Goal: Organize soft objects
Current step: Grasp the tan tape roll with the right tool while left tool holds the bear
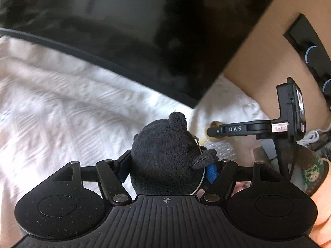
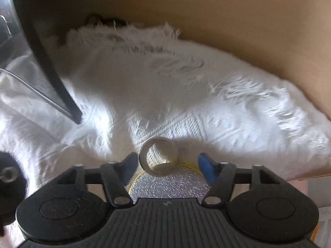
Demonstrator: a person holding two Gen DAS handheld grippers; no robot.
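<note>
Soft toy: a black plush toy (image 1: 165, 155), round-bodied, short fuzzy pile, with a small rounded ear on top and a stubby flap sticking out to its right; a thin pale cord loops along its right side.
Toy position: held above the white textured blanket (image 1: 62, 103), below the corner of the dark screen (image 1: 134, 31) that hangs over the blanket.
Left gripper (image 1: 167, 169): clenched on the black plush toy, the blue finger pads (image 1: 212, 172) pressed into its sides, the toy bulging between them.
Roll: a silver bubble-foil roll (image 2: 167, 183) with a yellow edge and a grey cardboard core (image 2: 159, 158), lying on the blanket just ahead of the right gripper.
Right gripper (image 2: 167, 166): jaws spread wide, one blue pad either side of the roll; whether the pads touch it cannot be told.
Blanket surround: a tan cardboard wall (image 2: 227, 20) stands behind the blanket's fringed edge.
Right gripper's mount: seen from the left wrist, a black arm marked DAS (image 1: 238, 129) sits right of the toy, over the blanket.
</note>
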